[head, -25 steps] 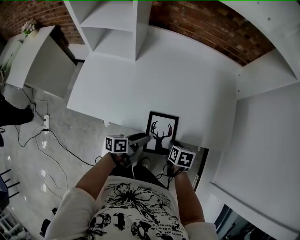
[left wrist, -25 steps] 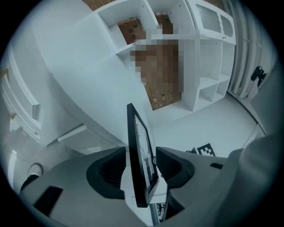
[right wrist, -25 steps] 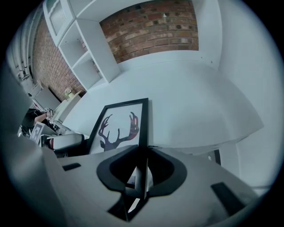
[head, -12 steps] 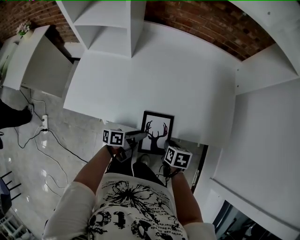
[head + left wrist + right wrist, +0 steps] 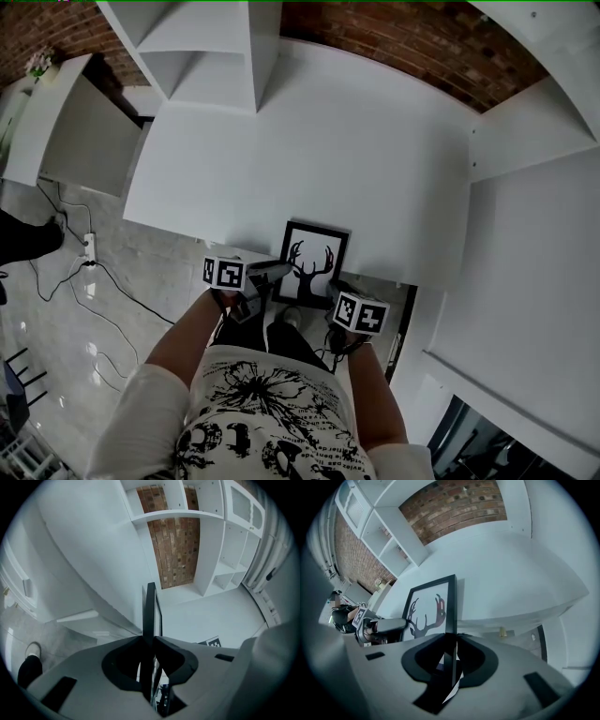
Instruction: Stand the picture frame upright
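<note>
The picture frame (image 5: 314, 265), black-rimmed with an antler print, is at the front edge of the white table (image 5: 375, 159). My left gripper (image 5: 279, 273) is at its lower left edge; its jaws are closing, and in the left gripper view the thin black frame edge (image 5: 150, 606) stands pinched between them at my left gripper (image 5: 149, 639). My right gripper (image 5: 336, 294) is at the frame's lower right corner. In the right gripper view the frame (image 5: 429, 609) tilts up from the table and its edge runs between the jaws of my right gripper (image 5: 452, 641), which are opening slightly while still touching it.
A white shelf unit (image 5: 206, 47) stands at the table's back left against a brick wall (image 5: 403, 42). Another white surface (image 5: 534, 272) is to the right. Cables and a power strip (image 5: 91, 246) lie on the grey floor to the left.
The left gripper has settled against the frame's left edge. The frame and right gripper keep their places relative to each other; the head view has shifted slightly.
</note>
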